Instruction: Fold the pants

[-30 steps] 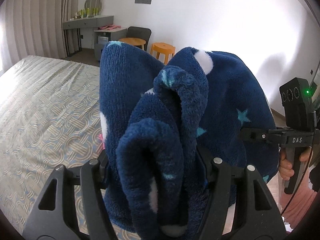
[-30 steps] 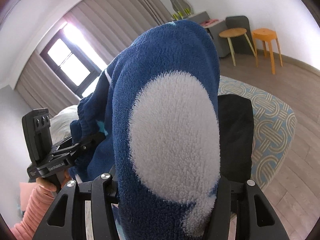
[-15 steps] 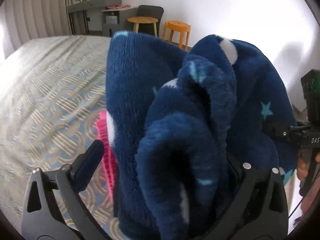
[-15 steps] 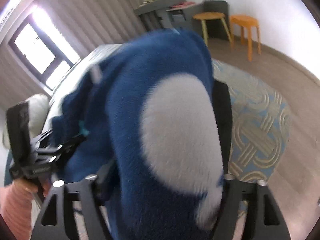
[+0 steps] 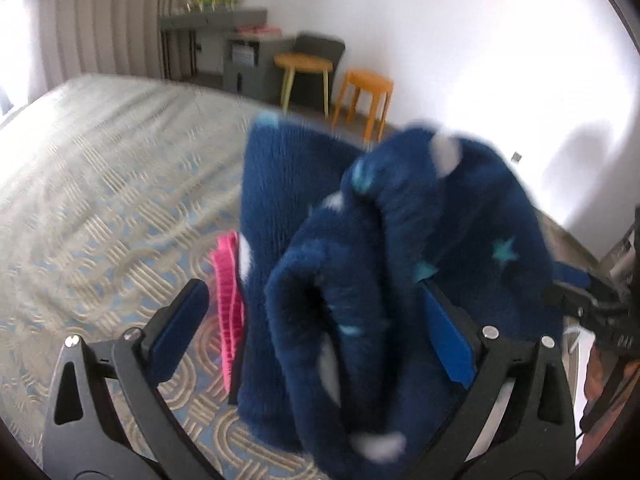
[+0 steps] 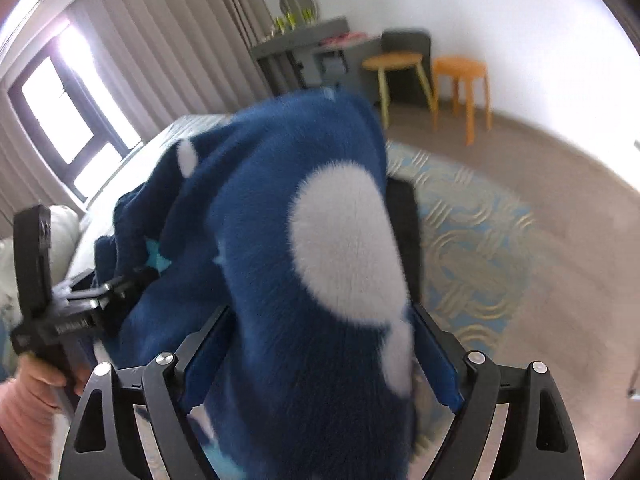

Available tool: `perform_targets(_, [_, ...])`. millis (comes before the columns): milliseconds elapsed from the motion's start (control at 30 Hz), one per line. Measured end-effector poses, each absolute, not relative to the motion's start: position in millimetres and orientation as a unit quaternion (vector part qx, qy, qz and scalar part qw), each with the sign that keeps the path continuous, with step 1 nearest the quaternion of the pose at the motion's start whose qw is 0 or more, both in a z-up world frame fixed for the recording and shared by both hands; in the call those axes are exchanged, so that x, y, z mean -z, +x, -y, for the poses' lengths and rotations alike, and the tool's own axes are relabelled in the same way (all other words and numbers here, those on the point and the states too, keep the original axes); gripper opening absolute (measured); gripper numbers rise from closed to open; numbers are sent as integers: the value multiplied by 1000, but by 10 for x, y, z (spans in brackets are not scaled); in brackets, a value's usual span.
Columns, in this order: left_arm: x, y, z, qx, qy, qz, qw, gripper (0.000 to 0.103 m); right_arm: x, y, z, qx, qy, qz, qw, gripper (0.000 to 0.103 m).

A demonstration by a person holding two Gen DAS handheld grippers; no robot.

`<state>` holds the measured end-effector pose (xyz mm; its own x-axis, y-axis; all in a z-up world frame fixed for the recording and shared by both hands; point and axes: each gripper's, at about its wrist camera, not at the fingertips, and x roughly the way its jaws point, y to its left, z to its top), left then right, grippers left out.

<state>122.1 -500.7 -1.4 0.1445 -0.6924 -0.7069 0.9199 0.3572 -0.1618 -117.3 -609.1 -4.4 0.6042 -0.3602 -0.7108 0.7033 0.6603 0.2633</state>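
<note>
Dark blue fleece pants (image 5: 400,220) with white dots and teal stars hang bunched over the bed. In the left wrist view my left gripper (image 5: 312,300) is open wide. Its left pad (image 5: 180,328) stands clear of the cloth, and the folded bundle leans by the right pad. In the right wrist view the pants (image 6: 280,200) fill the gap of my right gripper (image 6: 320,316). Those jaws are spread and not clamping the cloth. The picture is blurred.
A patterned bedspread (image 5: 100,180) lies below and to the left. A pink ribbed item (image 5: 228,292) shows under the pants and a black garment (image 6: 404,232) behind them. An orange stool (image 5: 366,92), a small round table (image 5: 304,66) and a grey desk stand by the far wall.
Both grippers were shut on the pants a second ago; their jaws have since spread and let go. Both hands came down toward the bed, and the pink item came into view.
</note>
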Motion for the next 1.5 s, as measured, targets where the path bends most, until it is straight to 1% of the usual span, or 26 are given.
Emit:
perform_targets(133, [-354,1029,4683,534,153,-331,763,102,-269,-1502,5738,313,254,-279,872,87])
perform_targets(233, [-556,730,4371,531,162,-317,769,102,-464,-1711,5391,322,243,-261,877,88])
perform_targets(267, [-601,594,4257,532,162,-314,770,102,-515,-1697,5410,325,240,-259,877,88])
perform_targets(500, [-690,-125,3616,540,141,-302,773,102,-561,-2046,4760,301,248,-255,885,88])
perform_targets(700, [-805,-729,2989,531,148,-259,793,102,-725,-2342,4238,301,206,-268,892,88])
perform_targets(833, [-917,-967,2694,513,115,-251,813,102,-871,-2501,3977,328,178,-276,886,89])
perform_targets(1000, [-896,-1196,2551,513,76,-268,812,102,-930,-2658,3783,331,154,-288,885,89])
perform_targets(1200, [-812,-1359,2519,513,79,-287,805,102,-792,-2826,3762,330,156,-301,881,89])
perform_targets(1500, [-656,-1334,2583,512,85,-299,801,102,-745,-2804,3779,327,160,-301,881,89])
